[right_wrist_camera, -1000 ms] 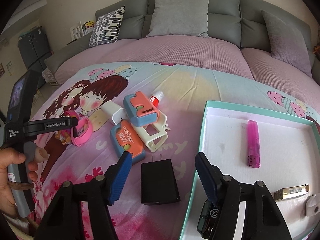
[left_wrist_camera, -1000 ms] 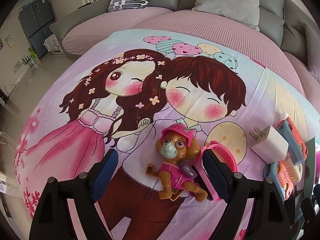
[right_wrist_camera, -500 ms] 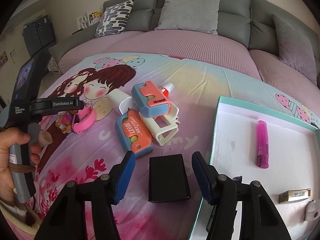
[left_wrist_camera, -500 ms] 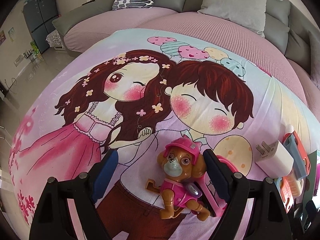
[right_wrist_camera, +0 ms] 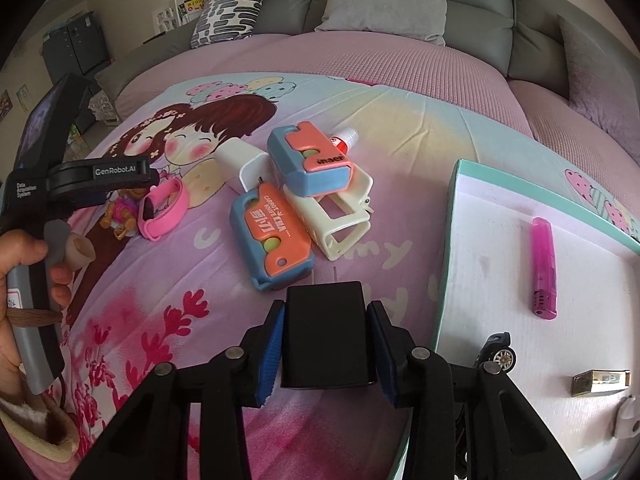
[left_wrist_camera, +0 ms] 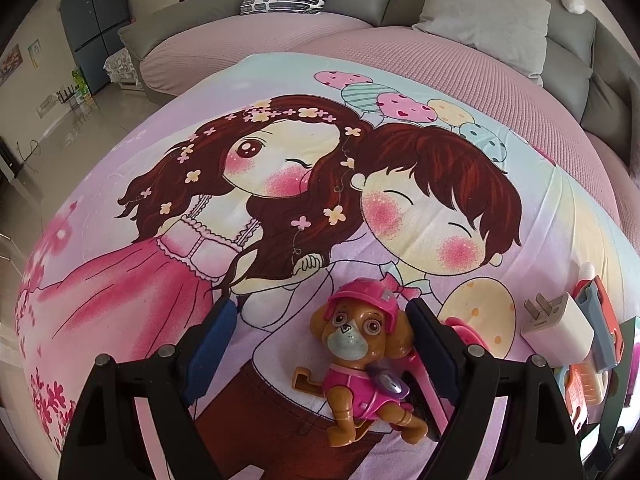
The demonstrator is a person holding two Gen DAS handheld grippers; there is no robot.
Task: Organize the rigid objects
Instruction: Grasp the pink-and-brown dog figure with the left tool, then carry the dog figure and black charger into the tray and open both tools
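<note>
Right gripper [right_wrist_camera: 326, 354]: its jaws have just been closing and the blue pads now press both sides of the black cube-shaped plug adapter [right_wrist_camera: 326, 332], which sits on the sheet just left of the box edge.
Left gripper [left_wrist_camera: 322, 346]: jaws spread wide, grasping nothing; the brown plastic puppy toy in pink helmet and vest [left_wrist_camera: 362, 356] lies between them, close to the right-hand pad.
Open room: bare printed sheet ahead and left of the left gripper; crowded to its right by a pink wristband [left_wrist_camera: 466, 330] and a white plug adapter [left_wrist_camera: 558, 326].
Ahead of right gripper: two blue-and-orange toy knife cases [right_wrist_camera: 274, 236], a cream plastic frame [right_wrist_camera: 340, 216].
Shallow teal-rimmed white box [right_wrist_camera: 452, 216]: right of the right gripper; holds a pink translucent lighter [right_wrist_camera: 543, 268], a small gold metal piece [right_wrist_camera: 600, 382], a toy car [right_wrist_camera: 496, 354].
Surface: cartoon-printed bedsheet [left_wrist_camera: 160, 264] over a pink sofa bed [right_wrist_camera: 360, 60]; grey cushions behind.
</note>
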